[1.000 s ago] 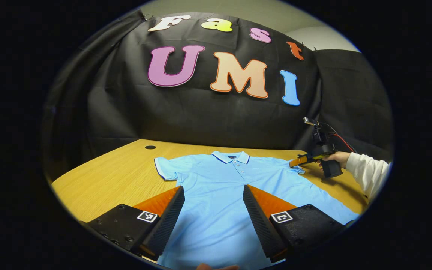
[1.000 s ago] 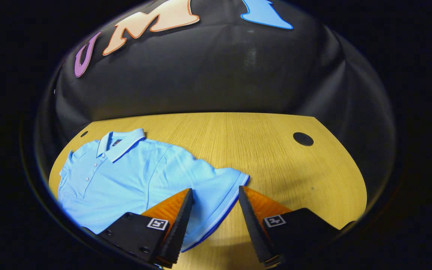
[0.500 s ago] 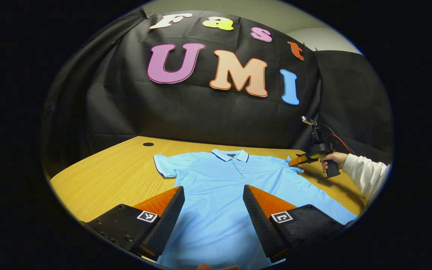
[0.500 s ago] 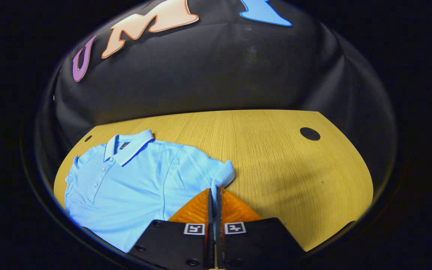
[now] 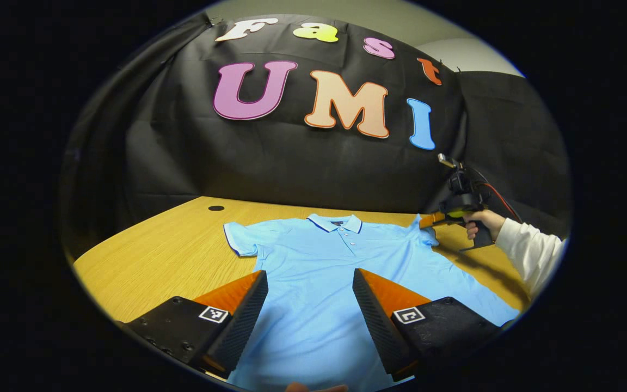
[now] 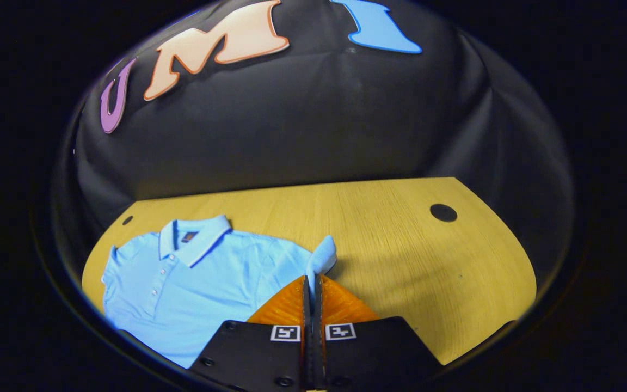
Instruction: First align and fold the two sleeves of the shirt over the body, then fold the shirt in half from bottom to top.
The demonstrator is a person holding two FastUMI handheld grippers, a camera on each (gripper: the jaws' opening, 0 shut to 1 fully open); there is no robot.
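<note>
A light blue polo shirt (image 5: 340, 261) lies face up on the wooden table (image 5: 155, 256), collar toward the back wall. My left gripper (image 5: 309, 283) hovers open over the shirt's lower body, with nothing between its fingers. In the left gripper view the right gripper (image 5: 428, 220), held by a hand (image 5: 479, 220) in a white sleeve, pinches the shirt's right sleeve (image 5: 425, 231) and holds it off the table. In the right gripper view that gripper (image 6: 311, 283) is shut on the sleeve (image 6: 321, 256), which bunches up from its tips. The shirt's other sleeve (image 5: 239, 239) lies flat.
The table (image 6: 400, 256) has a round black cable hole (image 6: 443, 212) at the back right and another (image 5: 216, 208) at the back left. Black cloth walls the booth behind and beside the table.
The right gripper closed on the shirt's right sleeve edge, then lifted it off the table and drew it slightly toward the shirt. My left gripper stayed in place, open.
</note>
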